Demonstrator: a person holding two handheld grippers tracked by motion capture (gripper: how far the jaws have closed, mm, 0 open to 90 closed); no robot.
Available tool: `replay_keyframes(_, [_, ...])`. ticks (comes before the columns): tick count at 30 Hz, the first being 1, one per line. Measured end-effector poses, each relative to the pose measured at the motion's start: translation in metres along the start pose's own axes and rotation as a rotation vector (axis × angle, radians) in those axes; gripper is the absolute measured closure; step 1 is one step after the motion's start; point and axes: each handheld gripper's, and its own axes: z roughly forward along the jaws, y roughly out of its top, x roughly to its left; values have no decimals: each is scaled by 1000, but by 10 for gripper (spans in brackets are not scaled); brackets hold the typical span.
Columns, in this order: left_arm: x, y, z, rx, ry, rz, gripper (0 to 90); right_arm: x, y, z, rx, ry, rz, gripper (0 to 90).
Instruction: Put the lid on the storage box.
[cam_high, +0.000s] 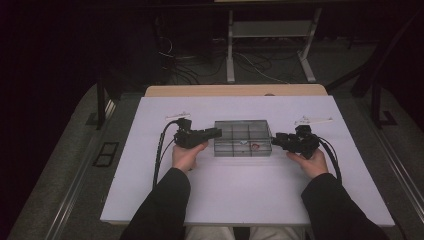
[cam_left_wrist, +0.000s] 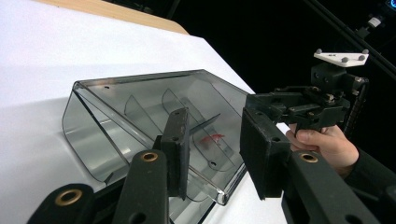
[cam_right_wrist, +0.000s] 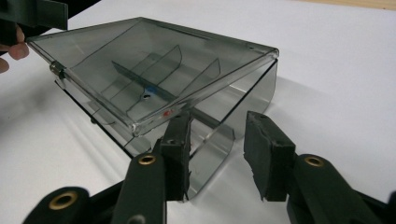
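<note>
A smoky clear plastic compartment box (cam_high: 243, 131) lies in the middle of the white table (cam_high: 225, 190), with its lid on top. A small red piece (cam_high: 255, 146) sits in one compartment (cam_left_wrist: 212, 137). My left gripper (cam_high: 216, 133) is at the box's left end. Its jaws (cam_left_wrist: 217, 140) straddle a corner of the box, and the right pad (cam_left_wrist: 261, 154) stands clear of the wall. My right gripper (cam_high: 275, 139) is at the right end. Its jaws (cam_right_wrist: 219, 137) straddle the box's end wall (cam_right_wrist: 212, 154), with a gap before the right pad (cam_right_wrist: 266, 154).
Two white strips (cam_high: 177, 116) (cam_high: 312, 120) lie on the table behind the grippers. A wooden edge (cam_high: 235, 90) runs along the table's far side. Beyond it are a desk frame (cam_high: 230, 50) and floor cables. Black cables (cam_high: 160, 155) trail from both grippers.
</note>
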Motion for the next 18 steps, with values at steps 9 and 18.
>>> replay_keyframes(9, [-6,1,-7,13,11,60,491,1,-4,-12,7,-21,16,505])
replay_keyframes(18, [-13,-1,-16,23,52,96,309,9,-7,-25,1,-22,28,334])
